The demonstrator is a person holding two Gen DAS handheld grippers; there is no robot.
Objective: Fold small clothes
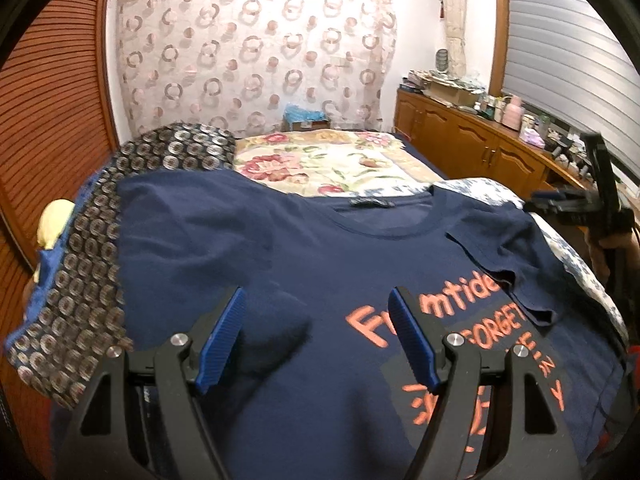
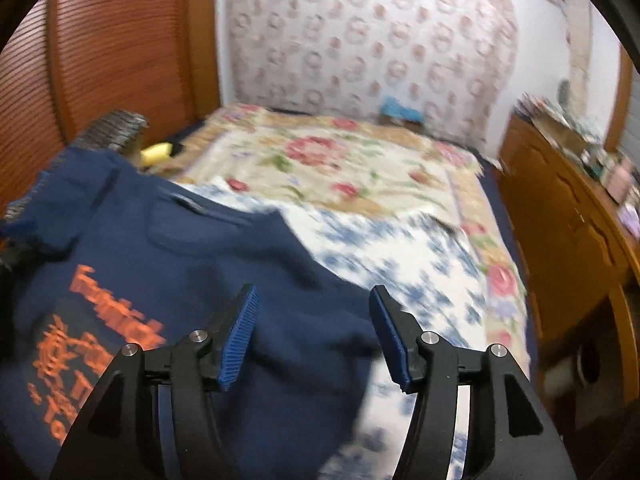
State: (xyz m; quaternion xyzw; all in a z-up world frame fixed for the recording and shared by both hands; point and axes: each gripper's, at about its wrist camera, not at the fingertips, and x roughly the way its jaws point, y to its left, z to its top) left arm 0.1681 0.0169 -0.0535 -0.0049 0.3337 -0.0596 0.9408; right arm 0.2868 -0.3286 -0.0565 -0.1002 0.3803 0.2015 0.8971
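Grippers come first, two of them: the left gripper [image 1: 316, 320] hangs spread over one navy T-shirt [image 1: 280, 248], pinching nothing; the right gripper [image 2: 312, 320] is likewise spread and empty above the shirt's edge. The shirt lies flat on the bed [image 2: 360, 168], one sleeve [image 1: 516, 264] folded inward. Beyond it lies one coin-patterned cloth [image 1: 92, 264], then one flowered blanket [image 1: 320, 156].

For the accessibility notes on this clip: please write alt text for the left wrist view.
A navy T-shirt with orange lettering lies face up on a bed, one sleeve folded in over the chest. The open left gripper hovers above it, holding nothing. A patterned cloth lies alongside.
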